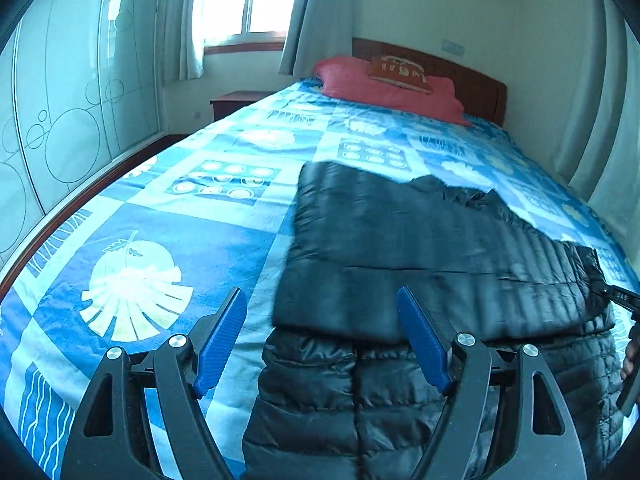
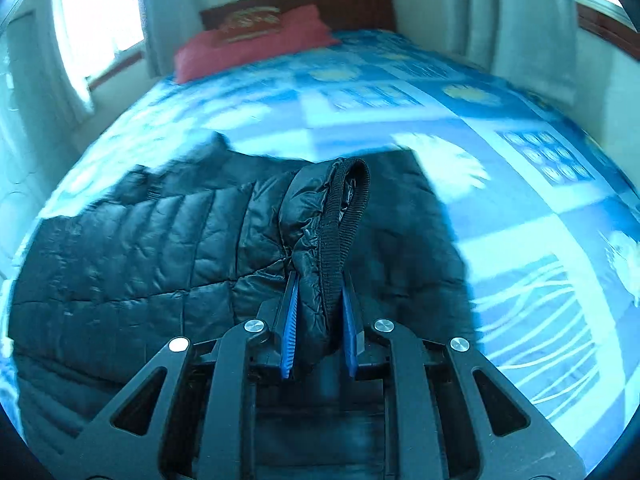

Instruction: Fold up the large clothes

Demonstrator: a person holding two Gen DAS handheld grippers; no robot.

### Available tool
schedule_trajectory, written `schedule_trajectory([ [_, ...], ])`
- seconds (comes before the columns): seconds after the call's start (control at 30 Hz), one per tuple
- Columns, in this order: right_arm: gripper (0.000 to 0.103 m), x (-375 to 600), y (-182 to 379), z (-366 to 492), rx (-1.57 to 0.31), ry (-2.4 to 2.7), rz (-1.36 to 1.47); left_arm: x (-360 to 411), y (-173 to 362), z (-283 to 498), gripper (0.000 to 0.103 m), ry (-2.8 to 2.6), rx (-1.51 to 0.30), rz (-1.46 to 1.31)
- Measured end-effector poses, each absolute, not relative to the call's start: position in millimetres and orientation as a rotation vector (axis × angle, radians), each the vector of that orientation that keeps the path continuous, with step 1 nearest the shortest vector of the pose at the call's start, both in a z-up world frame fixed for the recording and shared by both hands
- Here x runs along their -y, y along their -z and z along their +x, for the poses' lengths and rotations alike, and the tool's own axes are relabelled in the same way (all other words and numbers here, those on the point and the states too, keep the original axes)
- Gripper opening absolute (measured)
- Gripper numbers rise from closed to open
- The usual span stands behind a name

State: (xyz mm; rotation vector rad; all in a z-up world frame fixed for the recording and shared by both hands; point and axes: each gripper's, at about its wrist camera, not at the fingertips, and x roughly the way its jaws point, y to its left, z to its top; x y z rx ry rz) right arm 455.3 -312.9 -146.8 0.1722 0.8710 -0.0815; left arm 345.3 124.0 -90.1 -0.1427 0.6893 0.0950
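A black quilted down jacket (image 1: 432,248) lies spread on the blue patterned bedspread (image 1: 168,208), one part folded over its body. My left gripper (image 1: 322,300) hovers open above the jacket's near left edge, nothing between its blue pads (image 1: 222,336). In the right wrist view my right gripper (image 2: 320,280) is shut on the jacket's sleeve cuff (image 2: 332,216), whose black ribbed band stands up between the blue pads (image 2: 290,320). The rest of the jacket (image 2: 140,248) lies flat to the left. The right gripper's body shows at the left wrist view's right edge (image 1: 620,298).
A red pillow (image 1: 388,84) and a wooden headboard (image 1: 476,80) are at the far end of the bed. A glass wardrobe (image 1: 60,120) stands on the left, a nightstand (image 1: 236,102) and a curtained window (image 1: 240,0) beyond. White curtains (image 1: 592,120) hang on the right.
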Motion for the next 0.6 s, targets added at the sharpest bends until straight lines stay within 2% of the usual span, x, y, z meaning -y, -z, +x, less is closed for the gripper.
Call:
schedule_trajectory([
  [0.1,0.024,317,156,455,-0.904,0.06,0.176,-122,96,355,0.076,-0.1,-0.705,-0.125],
  [0.17,0.035,315,144,448,-0.86,0.083,0.162,-123,96,362,0.076,-0.107,-0.699,-0.116],
  [0.23,0.042,309,129,439,-0.791,0.079,0.167,-123,98,374,0.076,-0.12,-0.697,-0.11],
  [0.33,0.042,296,125,440,-0.775,0.041,0.136,-124,106,392,0.076,-0.138,-0.718,-0.098],
  [0.5,0.042,286,172,460,-0.892,0.013,0.094,-130,137,422,0.078,-0.192,-0.852,-0.081],
  [0.6,0.042,282,170,462,-0.884,0.024,0.079,-133,152,431,0.078,-0.175,-0.922,-0.104],
])
